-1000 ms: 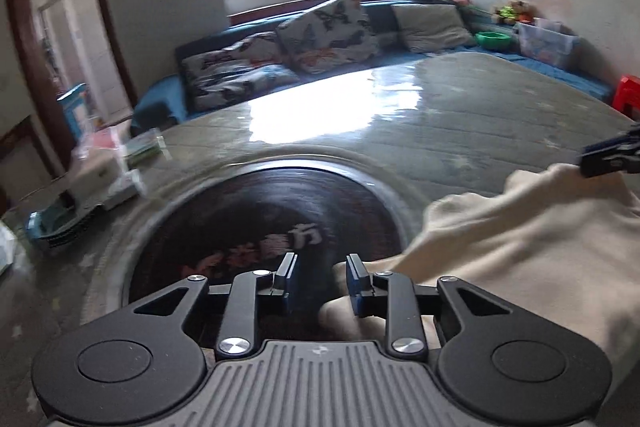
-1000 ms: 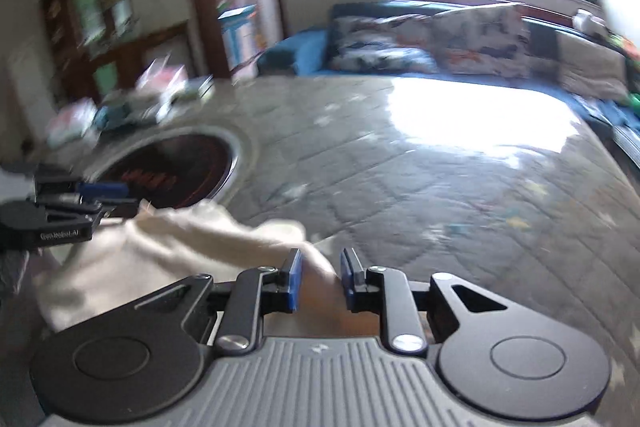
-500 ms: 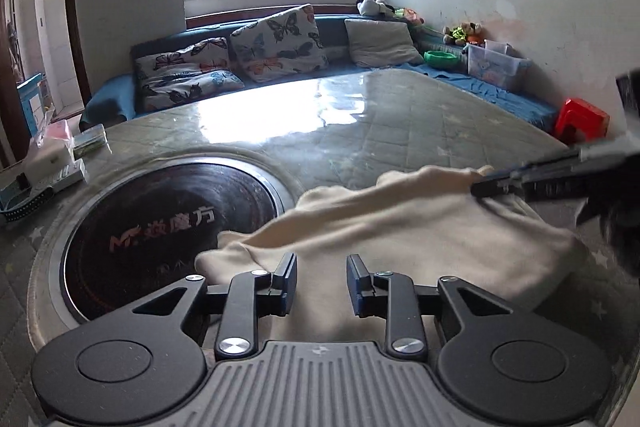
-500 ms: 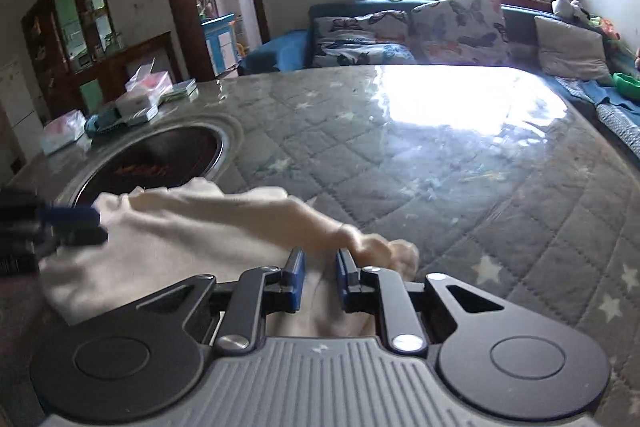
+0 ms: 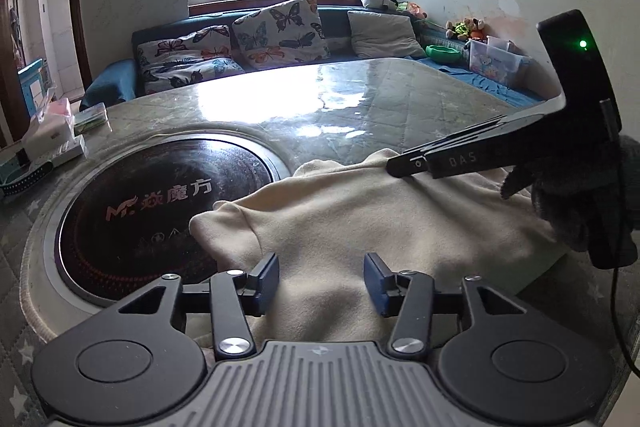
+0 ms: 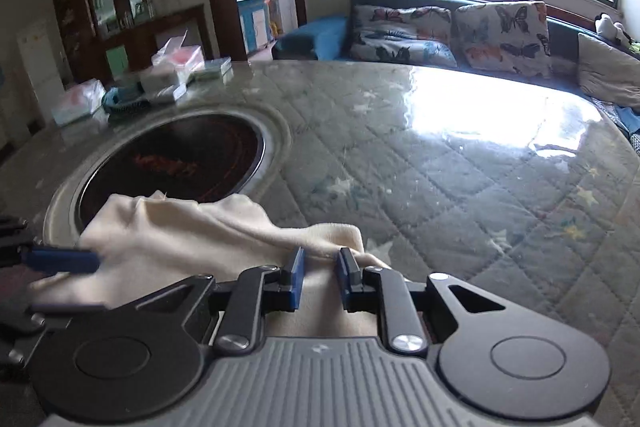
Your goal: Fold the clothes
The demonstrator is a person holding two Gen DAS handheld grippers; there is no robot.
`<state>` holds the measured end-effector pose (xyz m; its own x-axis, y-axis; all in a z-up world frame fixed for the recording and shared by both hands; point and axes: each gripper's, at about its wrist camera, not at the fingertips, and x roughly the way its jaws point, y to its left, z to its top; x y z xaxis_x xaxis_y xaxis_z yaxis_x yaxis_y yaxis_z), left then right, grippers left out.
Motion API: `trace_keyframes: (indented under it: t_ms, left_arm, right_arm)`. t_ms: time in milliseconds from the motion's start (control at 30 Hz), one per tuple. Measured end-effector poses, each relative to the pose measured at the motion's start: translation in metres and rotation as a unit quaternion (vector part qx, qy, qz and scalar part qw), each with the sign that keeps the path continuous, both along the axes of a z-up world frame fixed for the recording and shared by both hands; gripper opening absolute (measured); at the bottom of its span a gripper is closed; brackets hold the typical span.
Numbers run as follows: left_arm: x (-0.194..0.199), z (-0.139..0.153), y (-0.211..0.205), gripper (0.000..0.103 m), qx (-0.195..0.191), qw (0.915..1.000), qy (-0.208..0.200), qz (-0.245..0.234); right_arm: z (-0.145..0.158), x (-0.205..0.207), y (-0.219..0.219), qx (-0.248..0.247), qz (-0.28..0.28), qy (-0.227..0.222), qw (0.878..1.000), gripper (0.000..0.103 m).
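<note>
One cream garment (image 5: 360,211), bunched lower centre on table (image 5: 360,99) beside round hob (image 5: 160,195). Left gripper (image 5: 320,279) fingers spread, empty; right gripper (image 6: 320,273) fingers pinching its edge. Mid-fold; likely next: flatten.

- Round black cooktop (image 5: 160,211) set in the surface: logo "M" followed by "焱魔方".
- Right claw (image 5: 404,167), side of finger: "DAS".
</note>
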<state>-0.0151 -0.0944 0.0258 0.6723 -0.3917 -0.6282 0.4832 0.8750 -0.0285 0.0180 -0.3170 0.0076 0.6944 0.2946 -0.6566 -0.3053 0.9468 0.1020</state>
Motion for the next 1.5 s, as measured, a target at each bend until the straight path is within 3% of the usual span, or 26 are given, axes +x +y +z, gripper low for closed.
trace_keyframes:
  t_ms: [167, 400, 500, 767, 933, 1033, 1167, 1267, 1500]
  left_arm:
    - [-0.002, 0.002, 0.007, 0.063, -0.013, 0.9999, 0.001, 0.011]
    - [-0.005, -0.003, 0.013, 0.063, -0.021, 0.9997, 0.006, 0.012]
    - [-0.007, -0.004, 0.015, 0.064, -0.024, 0.9996, 0.007, 0.011]
    - [-0.006, -0.004, 0.023, 0.065, -0.041, 0.9988, 0.012, 0.023]
    - [-0.012, 0.0, 0.026, 0.068, -0.035, 0.9989, 0.007, 0.029]
    - [-0.011, 0.004, 0.031, 0.07, -0.037, 0.9985, 0.005, 0.04]
    - [-0.007, 0.007, 0.036, 0.081, -0.04, 0.9973, 0.005, 0.061]
    - [-0.002, 0.01, 0.037, 0.086, -0.047, 0.996, 0.01, 0.075]
    - [0.007, 0.002, 0.035, 0.087, -0.028, 0.9931, 0.016, 0.113]
  right_arm:
    - [0.013, -0.001, 0.012, -0.004, 0.017, -0.005, 1.0, 0.022]
    - [0.014, 0.004, 0.048, -0.024, 0.072, -0.006, 0.997, 0.03]
    - [0.005, 0.02, 0.066, -0.045, 0.07, 0.001, 0.997, 0.031]
    - [0.011, 0.032, 0.087, -0.047, 0.095, -0.001, 0.994, 0.032]
    - [0.004, 0.04, 0.096, -0.058, 0.1, 0.006, 0.993, 0.039]
    - [0.016, 0.029, 0.085, -0.047, 0.097, -0.009, 0.994, 0.04]
    - [0.028, 0.005, 0.068, -0.048, 0.094, -0.023, 0.994, 0.043]
    - [0.023, -0.017, 0.065, -0.064, 0.091, -0.032, 0.993, 0.045]
    - [0.009, -0.069, 0.059, -0.103, 0.086, -0.052, 0.99, 0.051]
